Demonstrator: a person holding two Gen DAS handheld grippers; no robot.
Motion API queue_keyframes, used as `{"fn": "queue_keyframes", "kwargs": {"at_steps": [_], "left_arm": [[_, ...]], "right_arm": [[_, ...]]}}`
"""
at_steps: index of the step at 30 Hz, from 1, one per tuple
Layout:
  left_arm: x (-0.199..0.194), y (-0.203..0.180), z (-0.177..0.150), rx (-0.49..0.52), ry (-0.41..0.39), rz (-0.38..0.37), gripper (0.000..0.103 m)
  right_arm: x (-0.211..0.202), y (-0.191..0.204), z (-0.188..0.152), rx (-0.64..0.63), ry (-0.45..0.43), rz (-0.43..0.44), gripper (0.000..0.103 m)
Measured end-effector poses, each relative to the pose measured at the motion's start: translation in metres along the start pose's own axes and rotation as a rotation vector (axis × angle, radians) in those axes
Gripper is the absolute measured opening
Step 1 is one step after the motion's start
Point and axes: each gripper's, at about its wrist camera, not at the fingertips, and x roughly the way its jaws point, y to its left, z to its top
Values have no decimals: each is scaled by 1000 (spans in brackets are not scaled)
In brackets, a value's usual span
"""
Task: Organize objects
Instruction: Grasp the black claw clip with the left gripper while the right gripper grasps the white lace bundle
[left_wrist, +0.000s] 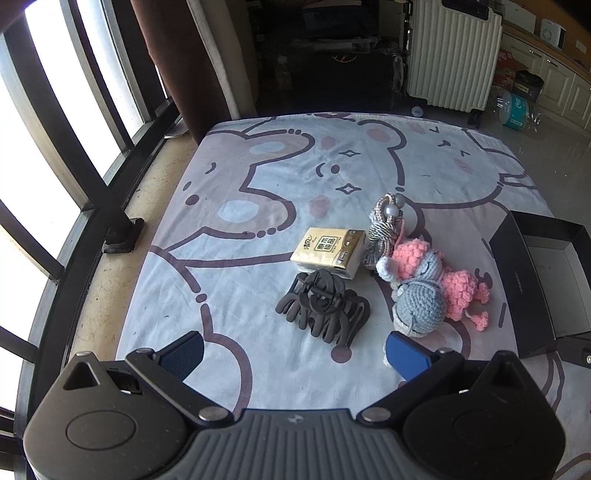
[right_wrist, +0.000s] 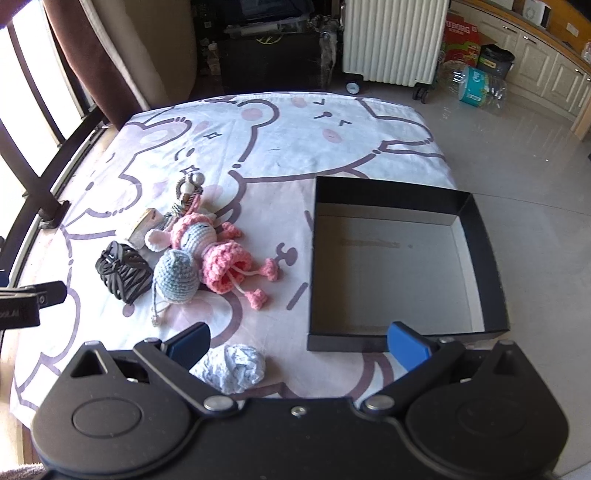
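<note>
Left gripper hovering spread, empty, facing hair claw; right gripper spread, empty, over crumpled tissue. Black box sitting empty, right of clutter. Risk: claw teeth snagging crochet doll lying just beside.

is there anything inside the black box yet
No, the right wrist view shows the black box with a bare floor, while the crochet doll and hair claw lie on the cloth beside it.

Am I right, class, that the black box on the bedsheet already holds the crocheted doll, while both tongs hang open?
Not quite: the black box is empty in the right wrist view. The crocheted doll lies on the bedsheet beside it. Both tongs, left and right, are open.
</note>
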Motion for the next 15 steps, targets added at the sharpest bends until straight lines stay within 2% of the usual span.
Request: {"fn": "queue_keyframes", "kwargs": {"at_steps": [7, 15], "left_arm": [[24, 16, -8, -53, 8, 14, 103], [46, 24, -19, -125, 25, -16, 103]], "right_arm": [[6, 16, -10, -142, -69, 66, 103], [23, 32, -33, -291, -69, 148, 103]]}}
